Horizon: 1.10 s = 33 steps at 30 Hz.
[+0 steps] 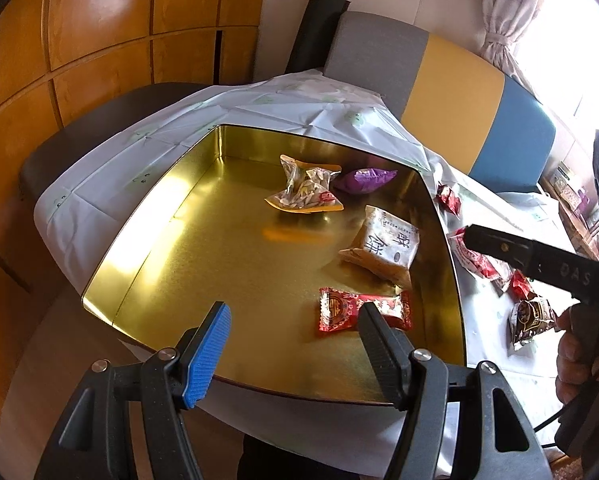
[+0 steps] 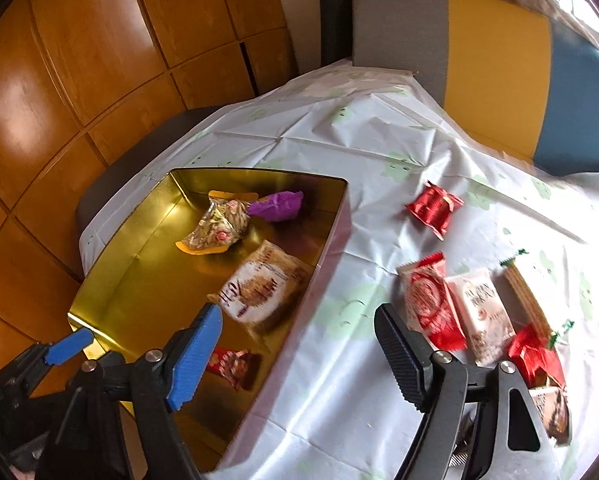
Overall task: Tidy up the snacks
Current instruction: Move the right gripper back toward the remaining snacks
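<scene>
Four snacks sit in the gold tin point(image 1: 147, 256); both your grippers are wide open and empty.
The brown packet point(image 1: 383, 246) bears Chinese print I can't read; the red pack point(image 1: 363, 310) carries a double-happiness mark. Left gripper point(image 1: 295, 344) hovers over the tin's near rim; right gripper point(image 2: 299, 354) is over the cloth, probably for the loose red-and-white packets point(image 2: 431, 304).

A gold tin point(image 2: 99, 304) on the cloth holds a seed bag point(image 2: 215, 226), purple packet point(image 2: 275, 206), tan pouch point(image 2: 259, 286) and red candy point(image 2: 235, 366), while more red and white packets point(image 2: 479, 312) lie beside it
</scene>
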Motion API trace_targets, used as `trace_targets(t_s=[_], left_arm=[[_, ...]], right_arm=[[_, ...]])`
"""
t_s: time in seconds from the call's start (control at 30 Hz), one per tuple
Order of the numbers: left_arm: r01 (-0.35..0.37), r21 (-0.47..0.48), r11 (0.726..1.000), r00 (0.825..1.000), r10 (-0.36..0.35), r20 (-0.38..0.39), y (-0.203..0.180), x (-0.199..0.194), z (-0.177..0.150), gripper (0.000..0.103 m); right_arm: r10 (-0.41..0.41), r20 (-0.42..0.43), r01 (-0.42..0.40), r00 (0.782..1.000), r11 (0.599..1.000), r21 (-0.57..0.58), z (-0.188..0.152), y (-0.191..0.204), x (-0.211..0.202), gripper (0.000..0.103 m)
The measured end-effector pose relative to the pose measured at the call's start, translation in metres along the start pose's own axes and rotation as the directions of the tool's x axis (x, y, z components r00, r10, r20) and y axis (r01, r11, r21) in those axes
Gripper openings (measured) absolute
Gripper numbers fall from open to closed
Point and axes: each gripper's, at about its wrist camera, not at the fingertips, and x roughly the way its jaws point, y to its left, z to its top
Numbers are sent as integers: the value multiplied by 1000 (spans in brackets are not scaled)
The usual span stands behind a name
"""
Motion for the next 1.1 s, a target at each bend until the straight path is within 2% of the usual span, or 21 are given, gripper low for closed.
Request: trace_targets(t_s=[0.37,0.63,1.1], left_arm=[[-9,57,998,1000,8,7,-17,-3,-1,67],[-3,107,994,1000,3,0,-34,-3,-2,67],[12,184,983,1000,-10,-11,-64,-1,-2,67]], right_arm=[[-69,17,69,997,998,12,-23,-46,-32,94],[-149,29,146,988,986,77,-34,-99,-58,95],[-292,45,277,955,938,207,-38,-194,-105,96]])
